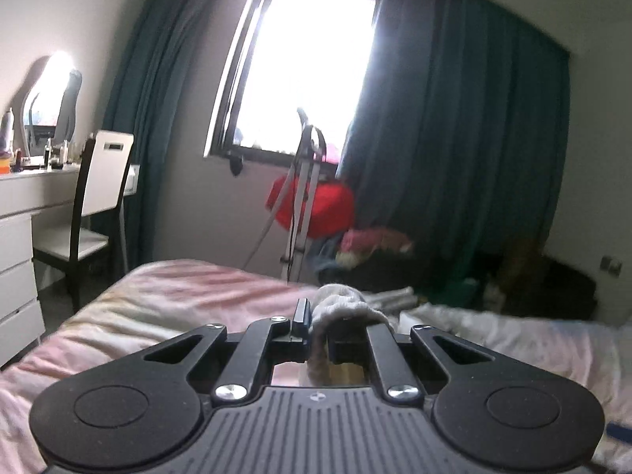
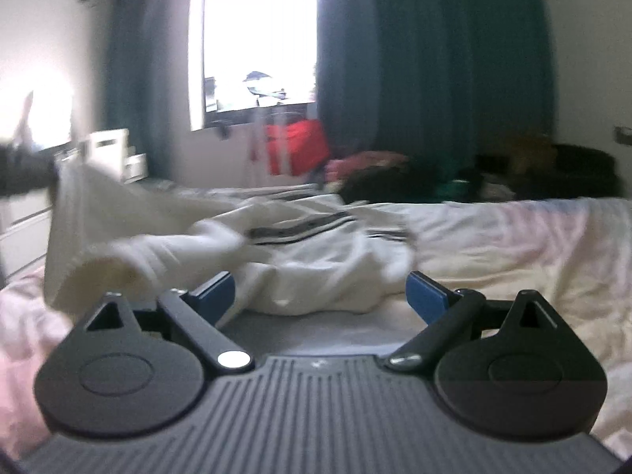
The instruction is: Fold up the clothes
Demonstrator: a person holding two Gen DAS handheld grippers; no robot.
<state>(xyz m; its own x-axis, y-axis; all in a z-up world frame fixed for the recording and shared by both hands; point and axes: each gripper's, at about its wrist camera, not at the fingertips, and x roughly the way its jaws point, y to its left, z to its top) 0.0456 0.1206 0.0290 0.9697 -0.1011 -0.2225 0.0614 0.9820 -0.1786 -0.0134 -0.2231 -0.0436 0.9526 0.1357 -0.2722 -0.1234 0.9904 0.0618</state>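
Observation:
A white garment with dark stripes (image 2: 300, 245) lies crumpled on the pink bed (image 2: 513, 245). My left gripper (image 1: 316, 316) is shut on a bunched edge of the white garment (image 1: 339, 308) and holds it up above the bed (image 1: 177, 308). In the right wrist view that lifted part rises at the far left, where the left gripper (image 2: 23, 173) shows as a dark blur. My right gripper (image 2: 320, 296) is open and empty, just in front of the garment's near edge, low over the bed.
A white dresser (image 1: 15, 229) and chair (image 1: 94, 205) stand left of the bed. Behind the bed are a window (image 1: 304, 67), teal curtains (image 1: 454, 158), a stand with a red cloth (image 1: 316, 205), and a pile of clothes (image 1: 375, 245).

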